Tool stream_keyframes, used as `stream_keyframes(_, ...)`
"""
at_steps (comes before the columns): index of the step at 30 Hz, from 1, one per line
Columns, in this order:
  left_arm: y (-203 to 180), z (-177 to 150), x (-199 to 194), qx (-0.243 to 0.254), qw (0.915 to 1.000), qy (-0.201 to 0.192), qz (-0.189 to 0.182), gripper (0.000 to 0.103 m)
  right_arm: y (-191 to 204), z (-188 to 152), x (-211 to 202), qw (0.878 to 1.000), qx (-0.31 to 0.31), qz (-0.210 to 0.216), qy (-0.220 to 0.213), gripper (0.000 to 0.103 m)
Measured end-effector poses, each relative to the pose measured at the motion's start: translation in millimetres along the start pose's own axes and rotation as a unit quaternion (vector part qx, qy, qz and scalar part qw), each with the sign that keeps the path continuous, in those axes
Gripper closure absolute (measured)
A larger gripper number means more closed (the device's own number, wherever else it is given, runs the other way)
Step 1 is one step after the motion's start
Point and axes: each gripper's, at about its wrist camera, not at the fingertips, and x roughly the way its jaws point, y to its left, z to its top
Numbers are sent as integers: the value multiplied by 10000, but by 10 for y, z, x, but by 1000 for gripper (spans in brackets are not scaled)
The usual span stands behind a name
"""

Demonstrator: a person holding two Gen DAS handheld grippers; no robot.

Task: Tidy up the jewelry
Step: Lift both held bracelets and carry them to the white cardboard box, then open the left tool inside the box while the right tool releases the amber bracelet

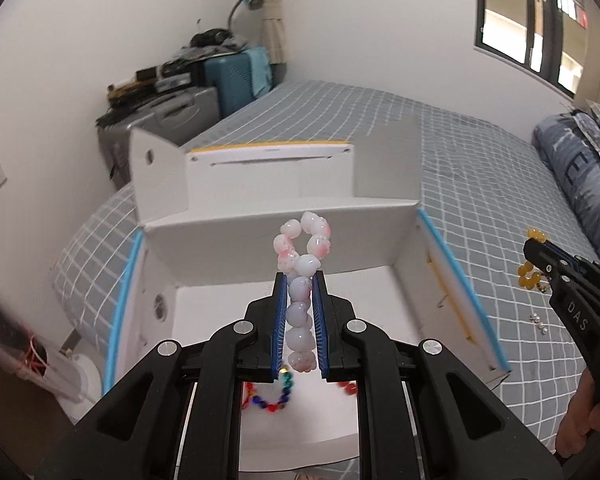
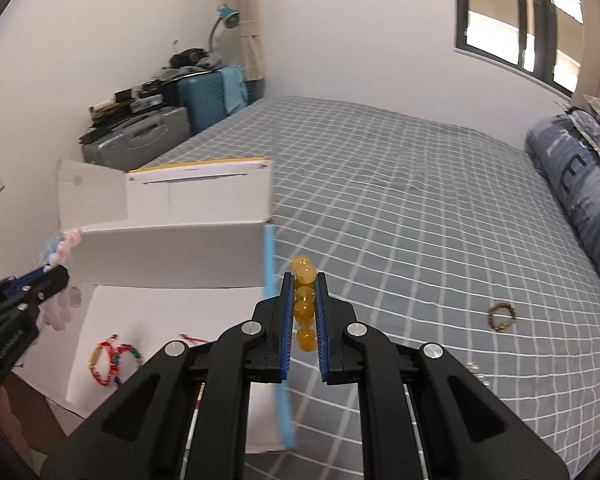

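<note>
My left gripper [image 1: 300,278] is shut on a pink-and-white bead bracelet [image 1: 302,256], whose loop sticks out past the fingertips above the open white box [image 1: 260,240]. In the right wrist view my right gripper [image 2: 304,278] is shut on a yellow bead bracelet [image 2: 304,308], held over the bed just right of the box's blue-edged wall [image 2: 269,256]. The right gripper [image 1: 534,246] also shows at the right edge of the left wrist view with the yellow beads [image 1: 529,276]. Colourful bracelets [image 2: 110,362] lie on the box floor. A brown bracelet [image 2: 502,318] lies on the bed.
The box sits on a grey checked bed [image 2: 420,208]. Small silver pieces [image 1: 539,322] lie on the cover right of the box. A folded blue quilt [image 2: 580,184] is at the far right. Suitcases [image 2: 140,136] stand by the wall behind the box.
</note>
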Motion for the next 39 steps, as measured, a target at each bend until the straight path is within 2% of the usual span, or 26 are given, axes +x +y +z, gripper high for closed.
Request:
stream_keyframes(7, 259, -52, 131, -177, 9995, 248, 128, 91, 503, -47, 150, 9986, -420, 266, 188, 94)
stream_keyframes(12, 393, -78, 319, -223, 9975, 549, 395, 91, 672, -89, 305, 9969, -542, 377, 432, 94)
stream_keyframes(18, 483, -119, 504, -282, 9948, 882, 421, 91, 768, -129, 515, 9930, -602, 487, 894, 94)
stream_keyframes(28, 474, -205, 715, -324, 9905, 1314, 229, 91, 919, -270, 797, 9844, -761, 469, 1514, 94)
stream_keyframes(34, 477, -244, 792, -313, 9878, 1498, 284, 90, 942, -325, 868, 9823, -833, 449, 1616, 94)
stream_keyframes(39, 482, -229, 741, -292, 9884, 1454, 329, 88, 975, -320, 854, 9820, -877, 487, 1599, 93)
